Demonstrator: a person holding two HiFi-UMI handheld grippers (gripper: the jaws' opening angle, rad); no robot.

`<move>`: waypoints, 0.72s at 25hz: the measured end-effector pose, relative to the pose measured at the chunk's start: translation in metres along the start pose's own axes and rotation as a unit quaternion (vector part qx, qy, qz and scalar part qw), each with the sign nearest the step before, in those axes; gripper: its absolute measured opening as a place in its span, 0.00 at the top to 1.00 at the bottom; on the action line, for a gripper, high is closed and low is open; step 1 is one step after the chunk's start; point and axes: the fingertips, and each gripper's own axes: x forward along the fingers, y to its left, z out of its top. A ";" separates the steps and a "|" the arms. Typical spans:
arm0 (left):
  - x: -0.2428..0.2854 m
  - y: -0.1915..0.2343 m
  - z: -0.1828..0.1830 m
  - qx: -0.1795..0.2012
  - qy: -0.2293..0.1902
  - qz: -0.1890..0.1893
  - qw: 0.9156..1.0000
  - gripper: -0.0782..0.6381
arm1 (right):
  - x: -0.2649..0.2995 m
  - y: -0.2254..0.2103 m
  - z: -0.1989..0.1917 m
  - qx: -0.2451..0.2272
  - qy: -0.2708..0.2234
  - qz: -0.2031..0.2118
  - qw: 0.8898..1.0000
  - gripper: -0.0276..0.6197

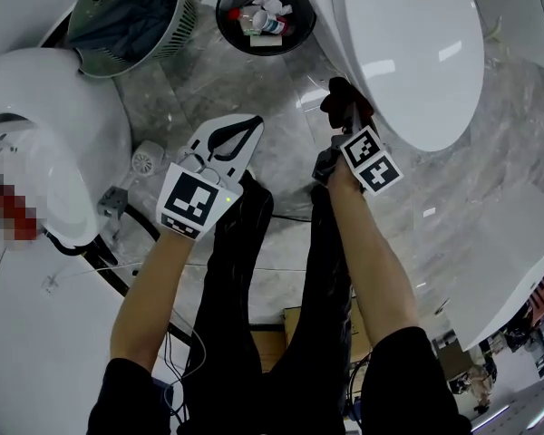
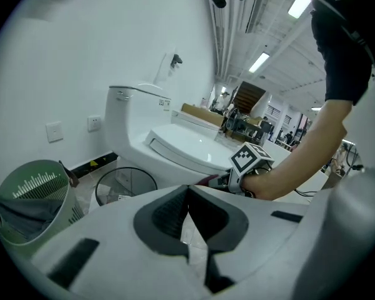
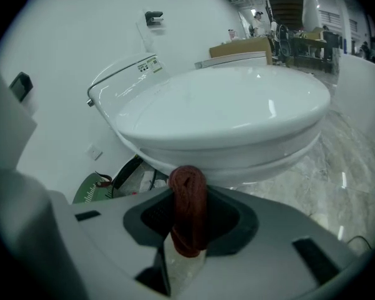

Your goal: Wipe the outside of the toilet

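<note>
The white toilet (image 1: 417,53) stands at the upper right with its lid down; it fills the right gripper view (image 3: 231,117). My right gripper (image 1: 346,120) is shut on a dark red cloth (image 1: 343,98) right at the left side of the bowl, just under the seat rim. In the right gripper view the rolled cloth (image 3: 189,208) stands up between the jaws (image 3: 187,189), its top close under the bowl; contact cannot be told. My left gripper (image 1: 252,123) hangs over the floor left of the toilet, shut with nothing in it (image 2: 187,189).
A black wire waste bin (image 1: 265,12) with rubbish sits beside the toilet's tank end, and a green basket (image 1: 131,16) left of it. Another white fixture (image 1: 45,134) fills the left side. A white curved object (image 1: 517,261) lies at the right. Grey marble floor (image 1: 281,89) shows between them.
</note>
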 end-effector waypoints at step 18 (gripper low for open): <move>0.056 -0.086 0.012 0.020 0.011 -0.038 0.999 0.89 | -0.037 -0.110 0.006 -0.045 0.028 -0.018 0.998 0.79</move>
